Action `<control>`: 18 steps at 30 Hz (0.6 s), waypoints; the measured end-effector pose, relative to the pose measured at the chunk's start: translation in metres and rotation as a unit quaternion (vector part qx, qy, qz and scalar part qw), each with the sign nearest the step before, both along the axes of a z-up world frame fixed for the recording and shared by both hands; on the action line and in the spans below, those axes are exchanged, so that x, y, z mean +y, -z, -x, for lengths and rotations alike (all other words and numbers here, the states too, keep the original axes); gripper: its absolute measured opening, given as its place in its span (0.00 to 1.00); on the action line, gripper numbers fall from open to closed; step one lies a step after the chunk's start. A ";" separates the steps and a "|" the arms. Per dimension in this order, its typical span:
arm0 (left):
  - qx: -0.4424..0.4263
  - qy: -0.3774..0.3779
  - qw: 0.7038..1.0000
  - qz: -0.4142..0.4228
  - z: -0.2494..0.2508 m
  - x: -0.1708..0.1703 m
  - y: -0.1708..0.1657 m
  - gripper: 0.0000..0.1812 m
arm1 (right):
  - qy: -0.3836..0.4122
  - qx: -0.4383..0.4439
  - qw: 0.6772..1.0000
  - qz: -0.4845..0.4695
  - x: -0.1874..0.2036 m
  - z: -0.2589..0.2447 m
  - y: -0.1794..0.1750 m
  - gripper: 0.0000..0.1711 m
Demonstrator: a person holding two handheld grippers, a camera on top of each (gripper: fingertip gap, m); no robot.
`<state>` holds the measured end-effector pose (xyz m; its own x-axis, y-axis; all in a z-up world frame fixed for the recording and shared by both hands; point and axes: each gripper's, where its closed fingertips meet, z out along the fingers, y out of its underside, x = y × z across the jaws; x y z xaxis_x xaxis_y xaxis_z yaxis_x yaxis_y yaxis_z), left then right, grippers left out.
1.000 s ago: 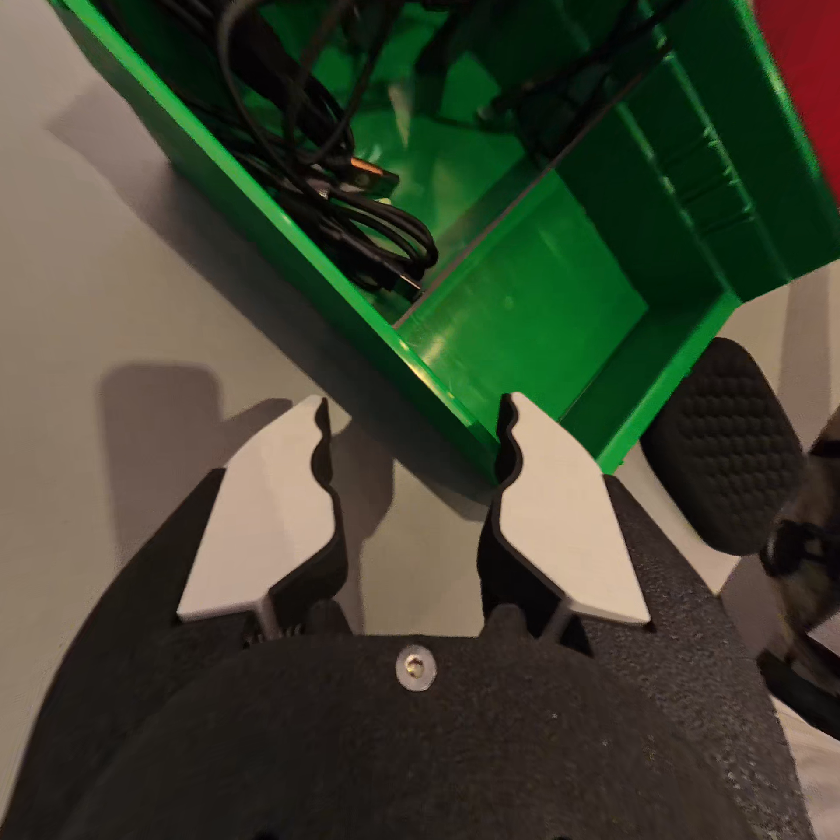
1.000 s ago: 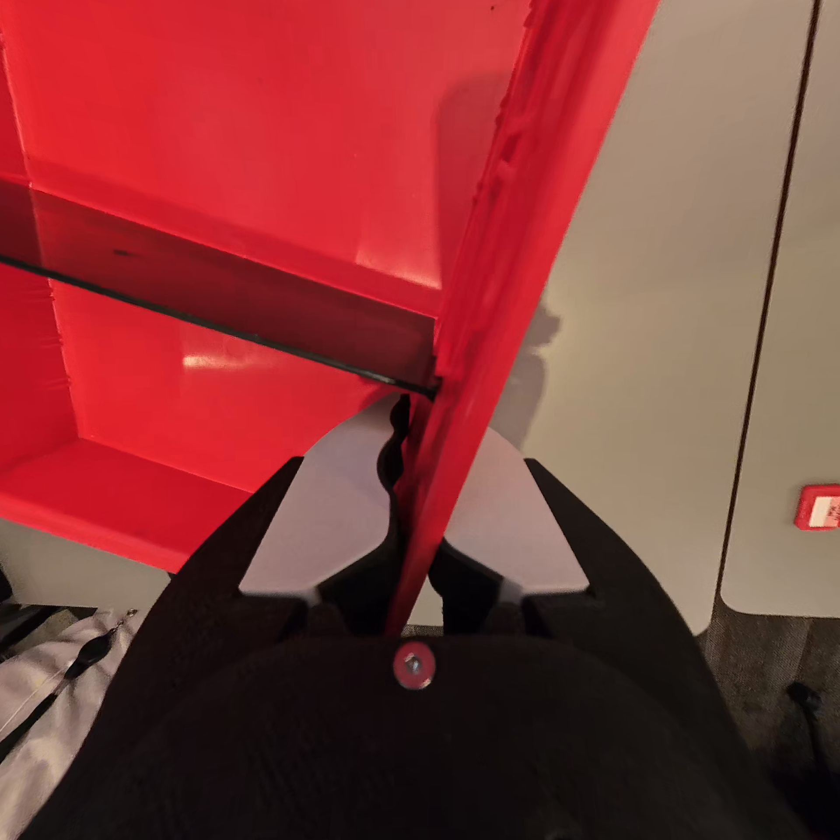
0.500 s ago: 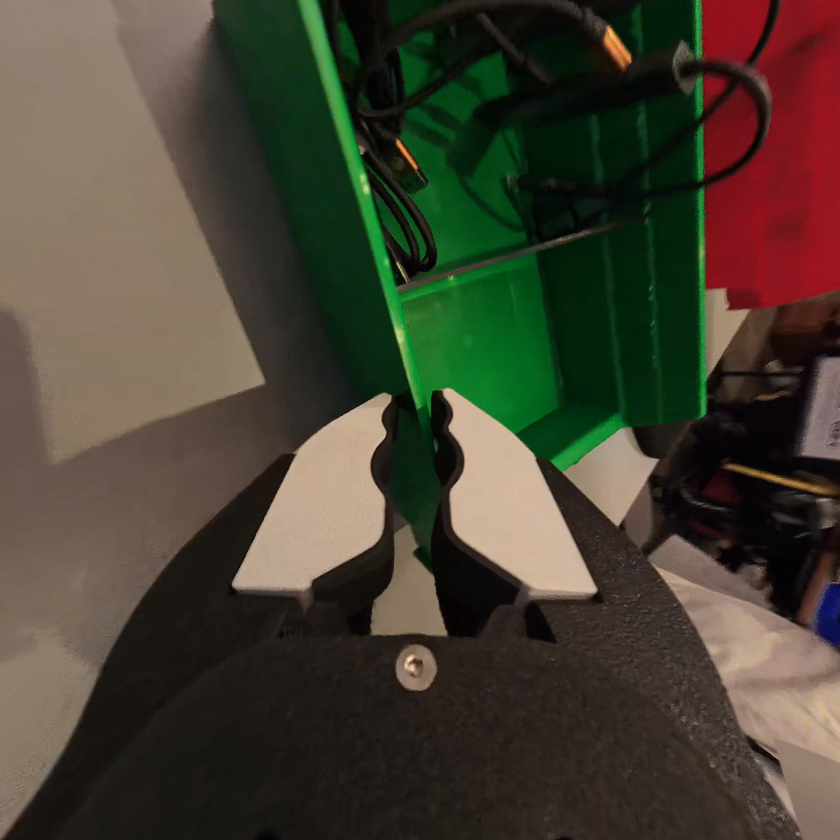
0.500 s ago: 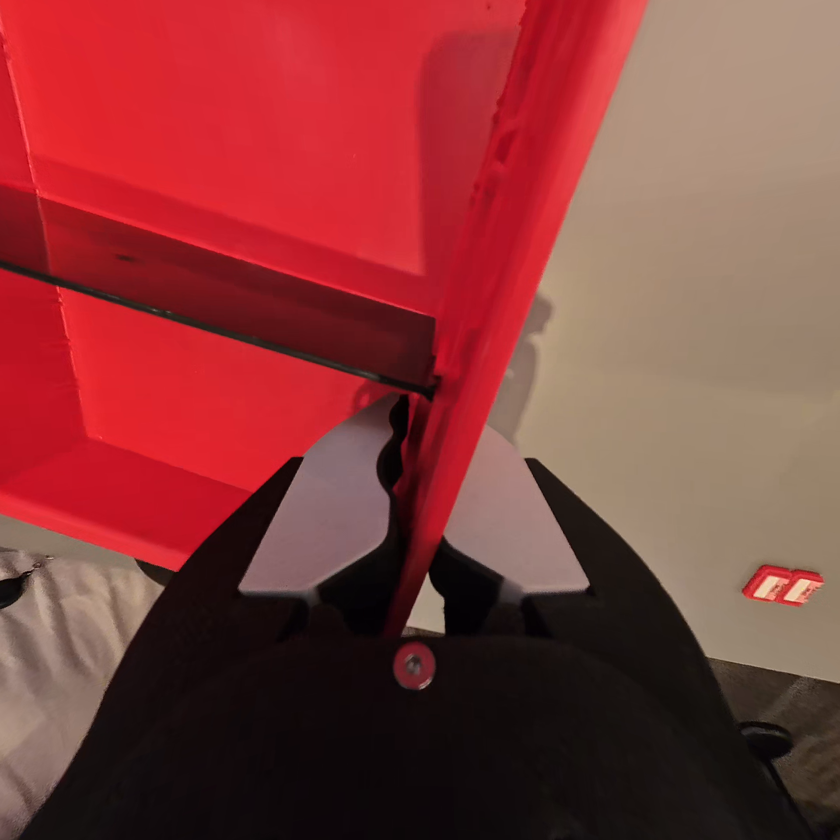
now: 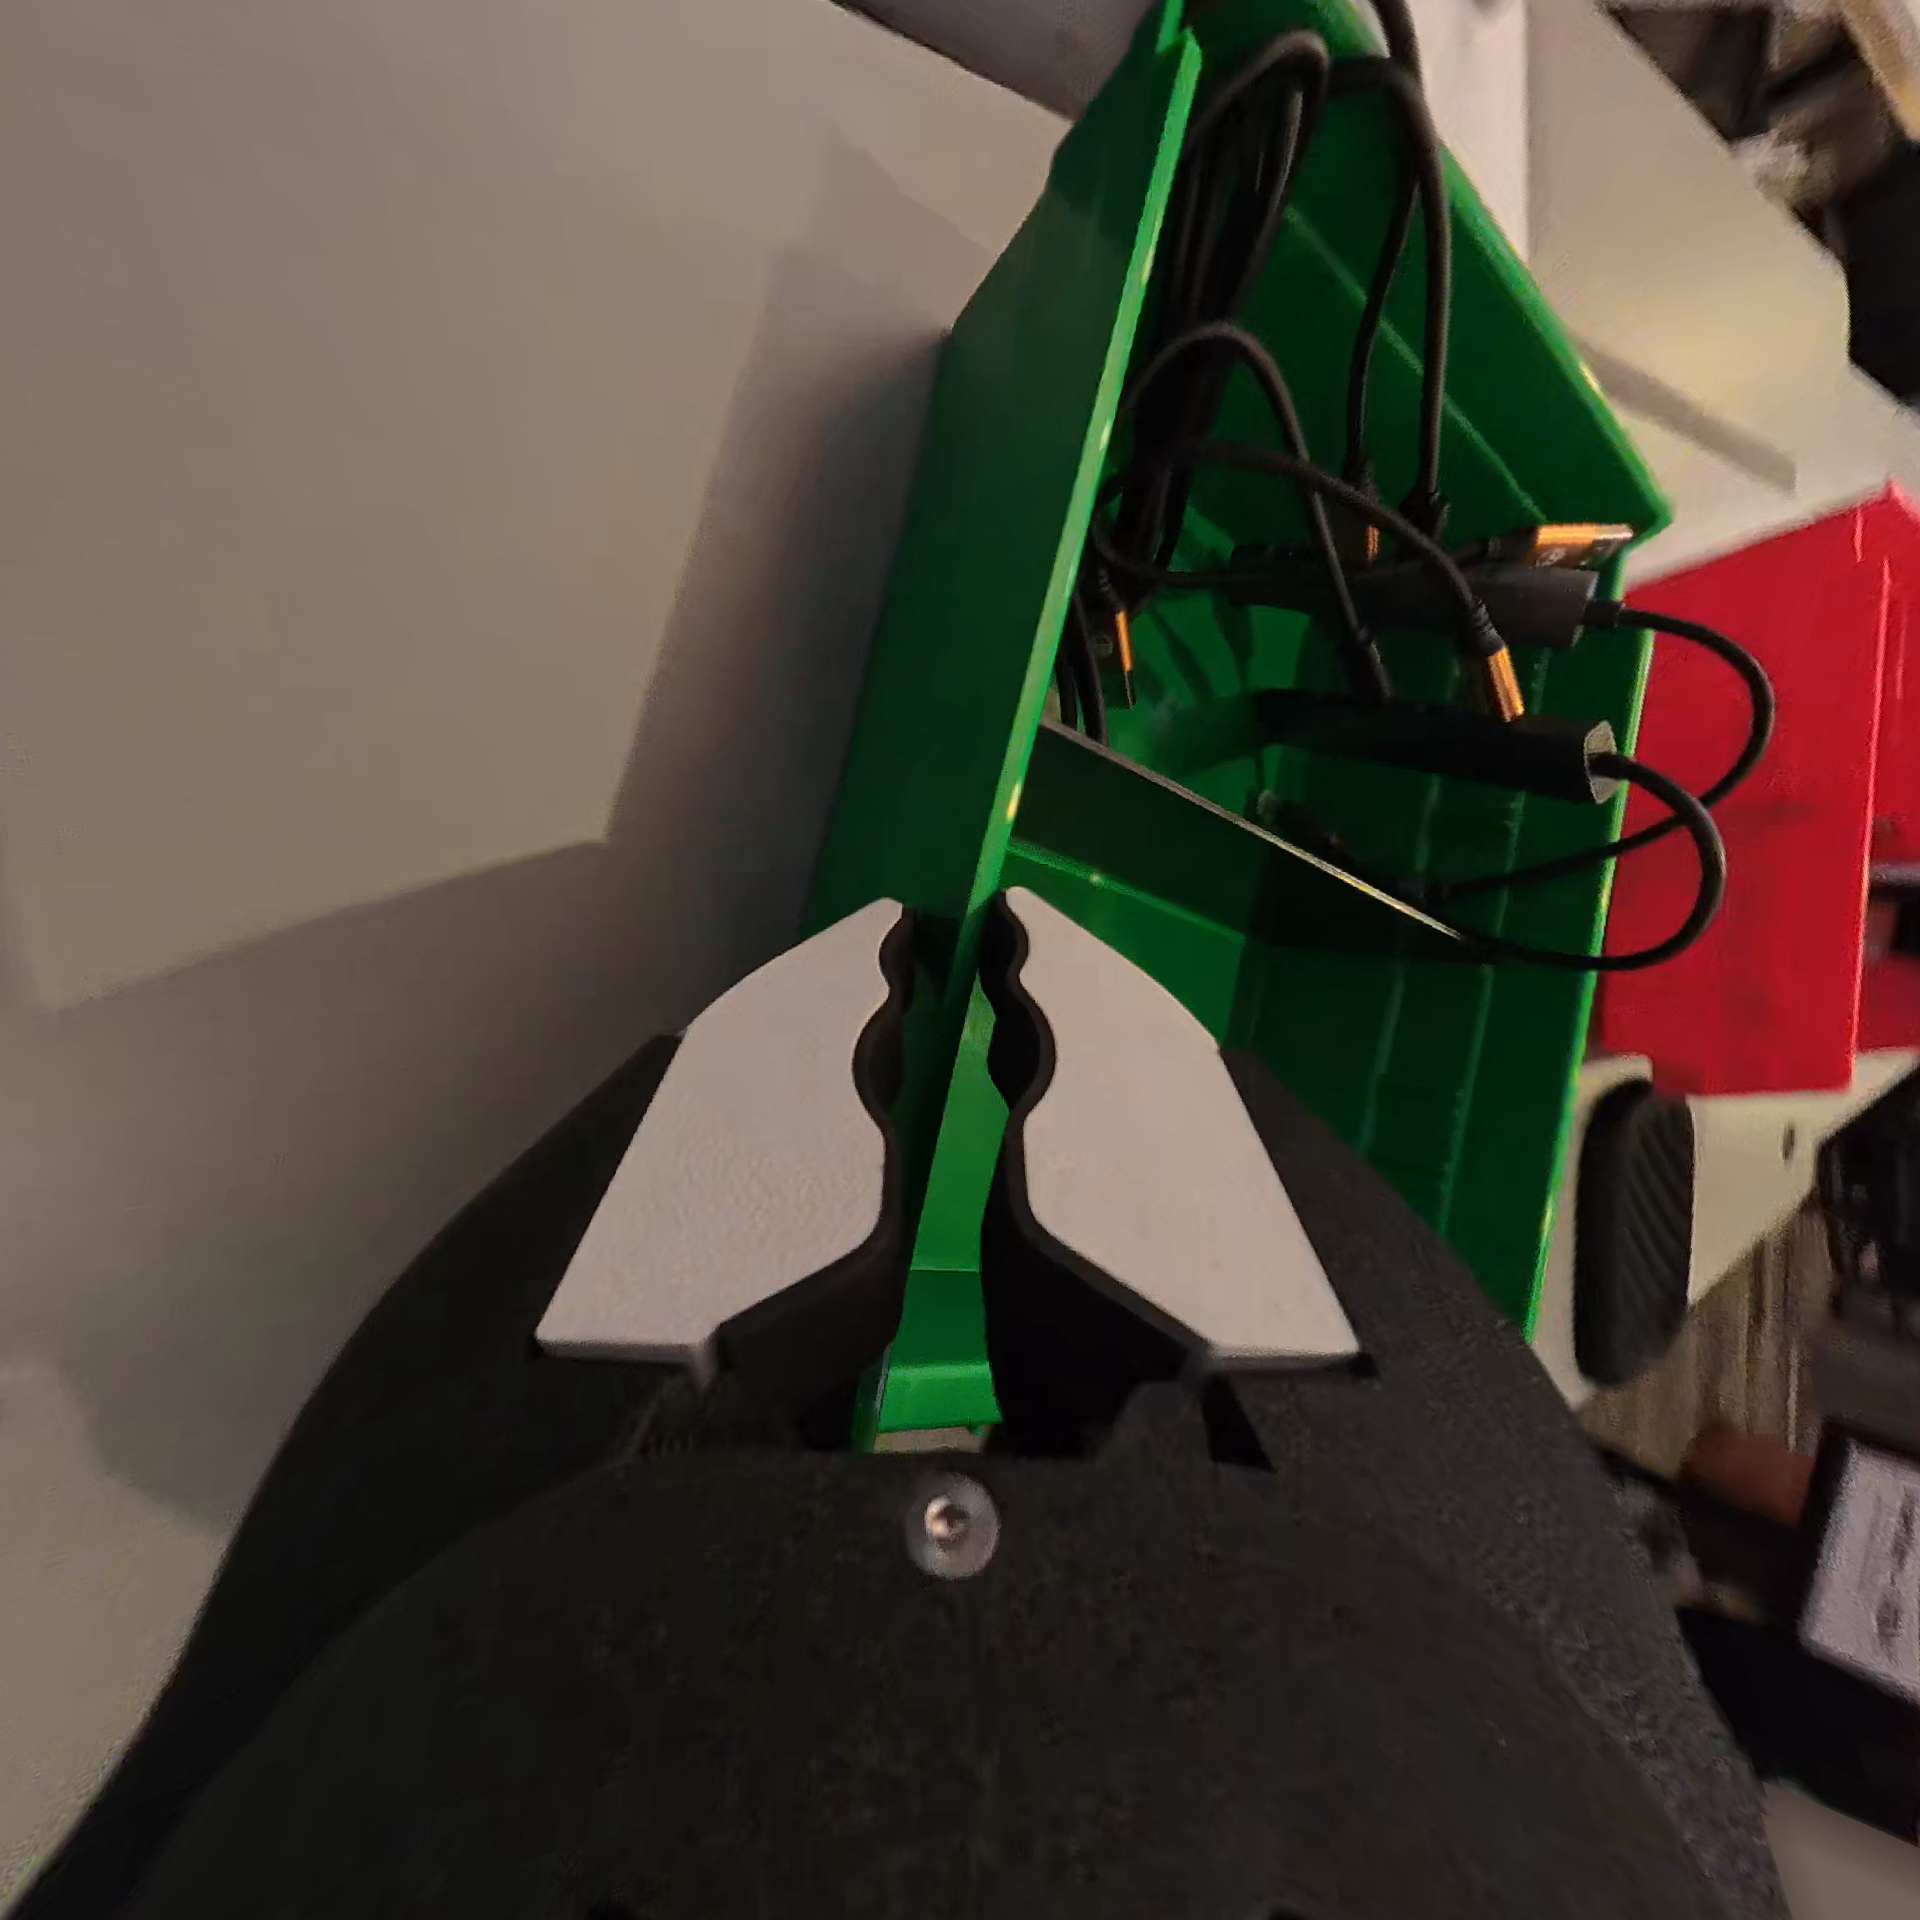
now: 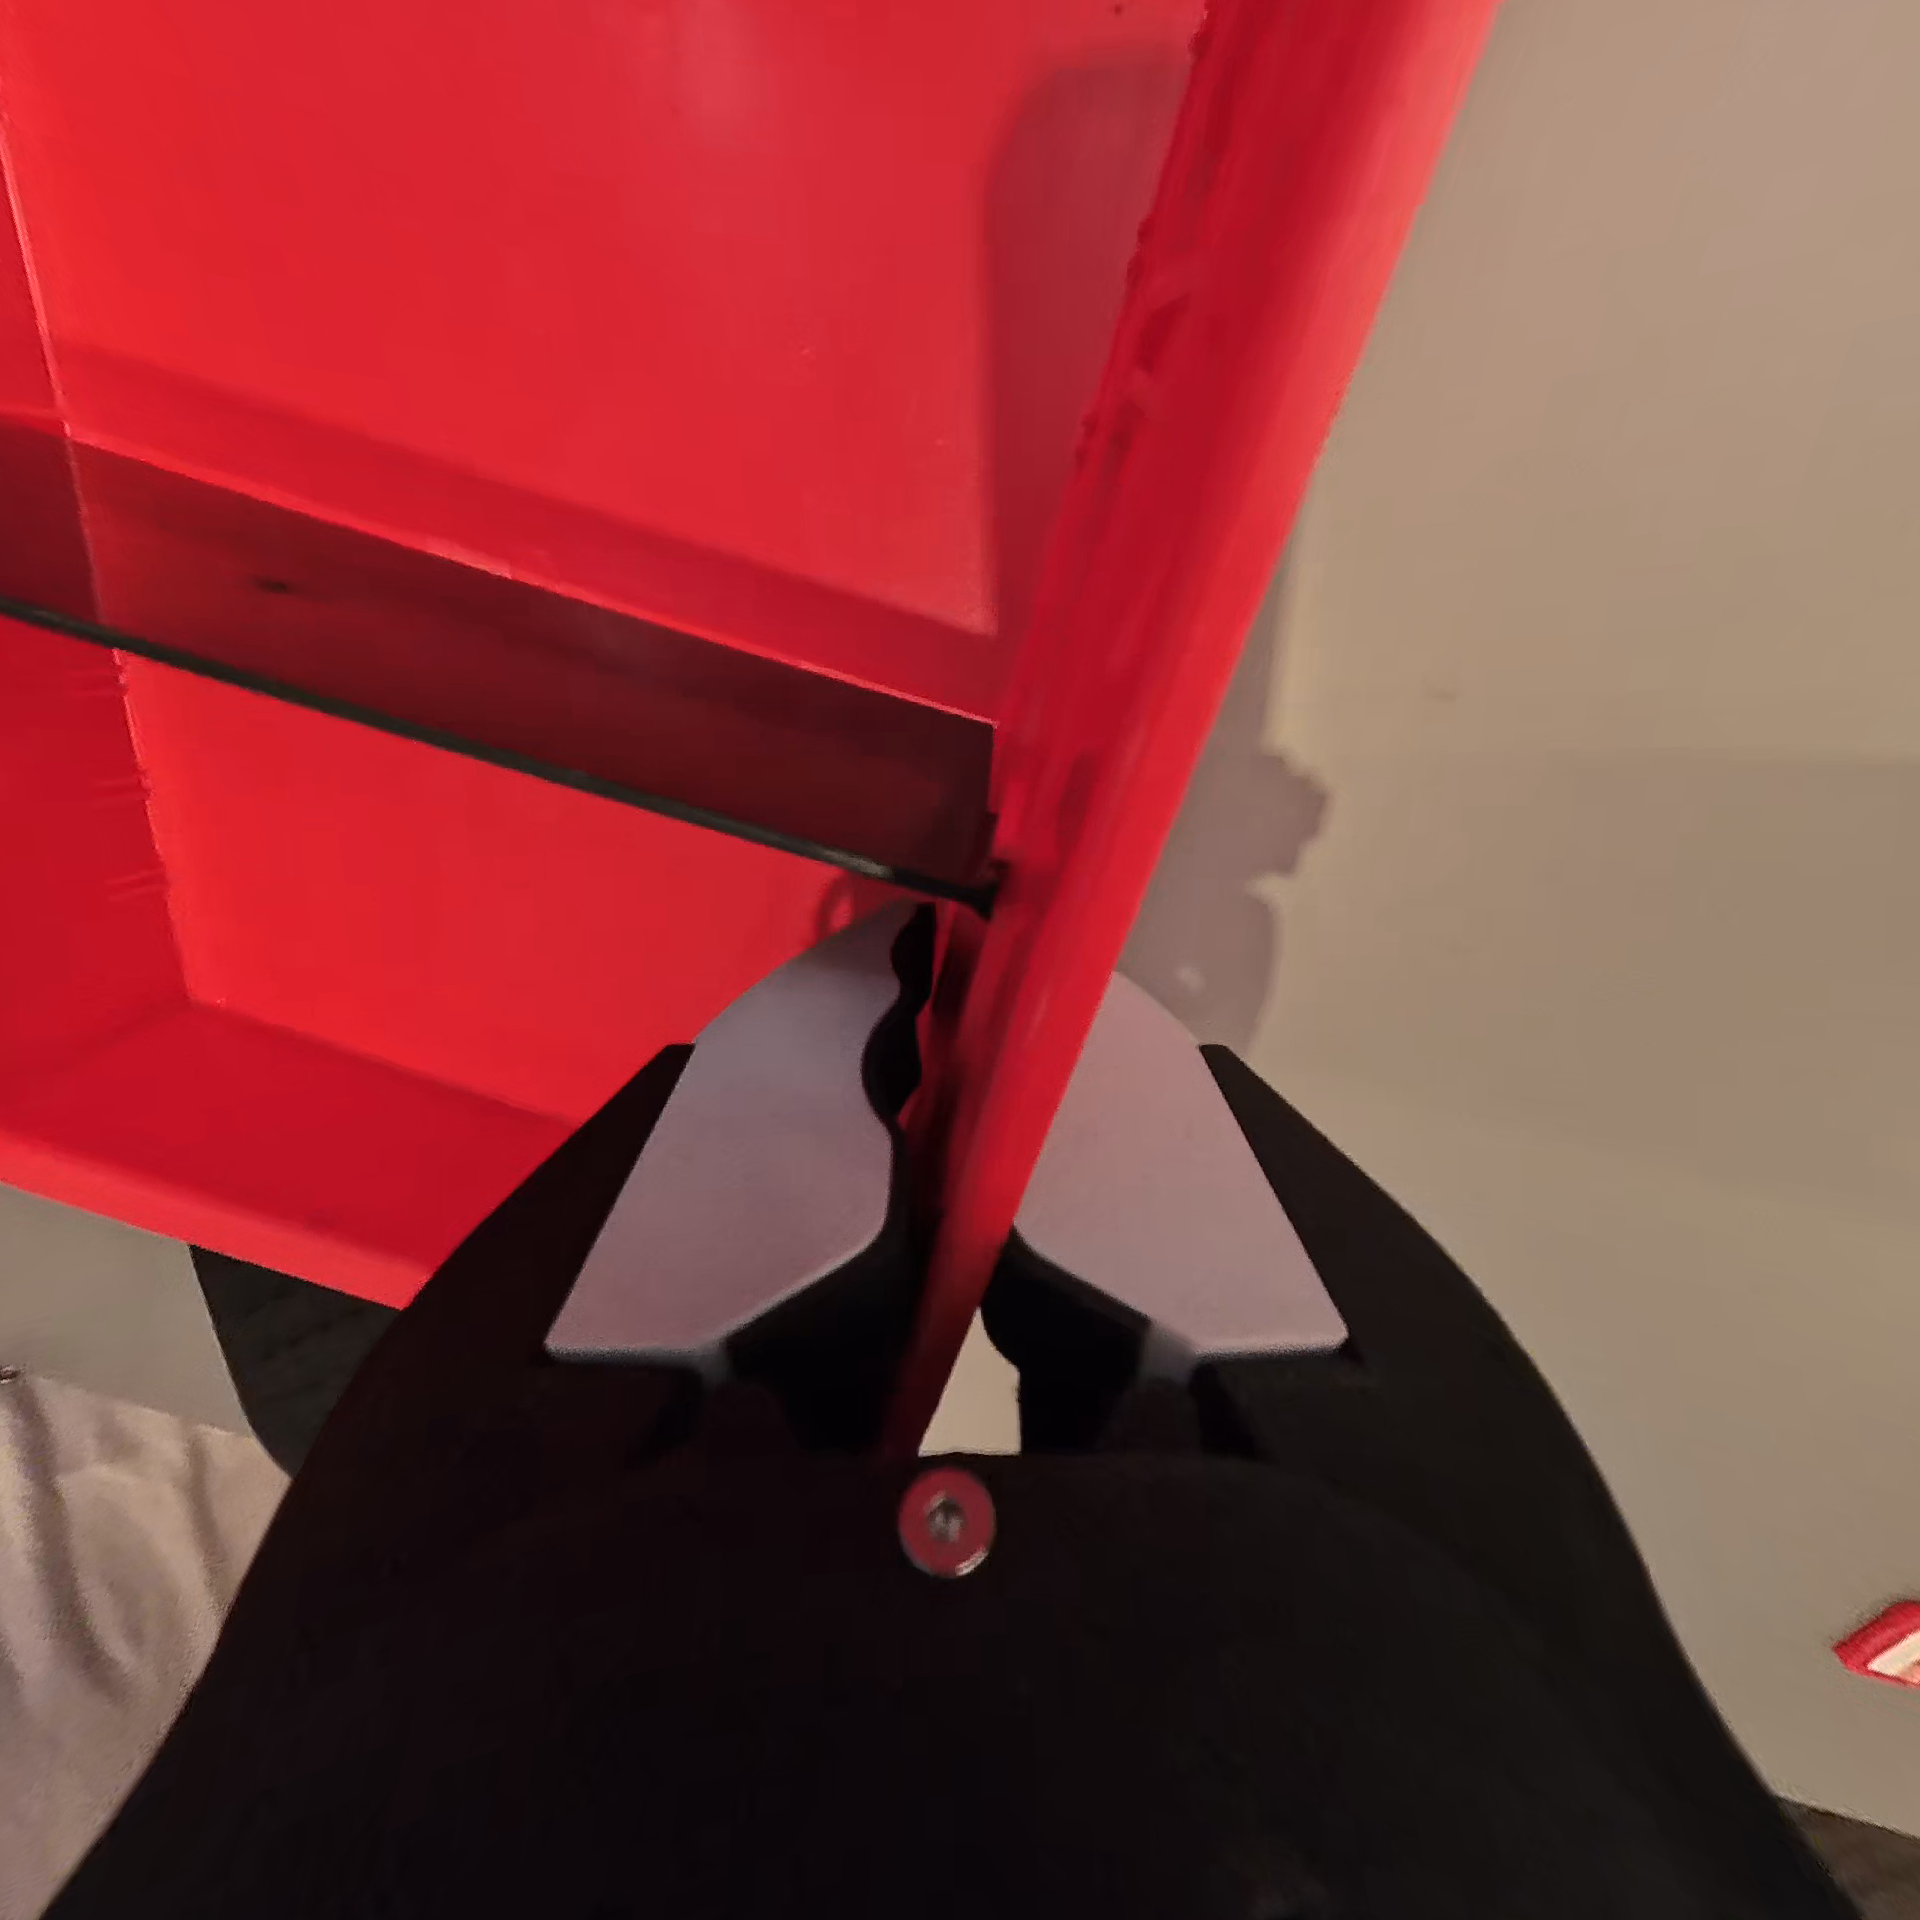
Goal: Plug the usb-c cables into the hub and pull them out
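My left gripper (image 5: 951, 920) is shut on the side wall of a green bin (image 5: 997, 582), which is tipped steeply. Several black usb-c cables (image 5: 1340, 540) with orange-tipped plugs and a dark hub (image 5: 1434, 743) slide toward the bin's right wall; a cable loop hangs over that wall. My right gripper (image 6: 961, 935) is shut on the side wall of a red bin (image 6: 1174, 582); its compartments, split by a dark divider (image 6: 499, 675), hold nothing that I can see. The red bin also shows in the left wrist view (image 5: 1756, 810).
A pale grey tabletop (image 5: 416, 468) lies under both bins. The other gripper's black body (image 5: 1631, 1236) shows at the right of the left wrist view, with dark clutter beyond the table edge. A small red object (image 6: 1881, 1652) lies at the right in the right wrist view.
My left gripper closed on the green bin's wall and tipped the bin up, so the cables and hub slid to its right wall. My right gripper stayed shut on the red bin, and its view shifted.
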<state>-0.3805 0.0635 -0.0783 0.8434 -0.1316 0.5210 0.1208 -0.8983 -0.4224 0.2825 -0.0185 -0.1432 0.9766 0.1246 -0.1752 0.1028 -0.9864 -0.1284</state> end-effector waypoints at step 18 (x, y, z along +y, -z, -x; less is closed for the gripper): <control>0.069 -0.032 0.997 -0.025 0.071 -0.022 0.001 0.05 | 0.026 -0.008 1.000 0.011 -0.013 -0.046 0.000 0.04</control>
<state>-0.4514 0.0416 -0.0790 0.9144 -0.0974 0.3929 0.1150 -0.8681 -0.4829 0.3289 -0.0313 -0.1436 0.9843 0.0707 -0.1620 0.0539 -0.9929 -0.1059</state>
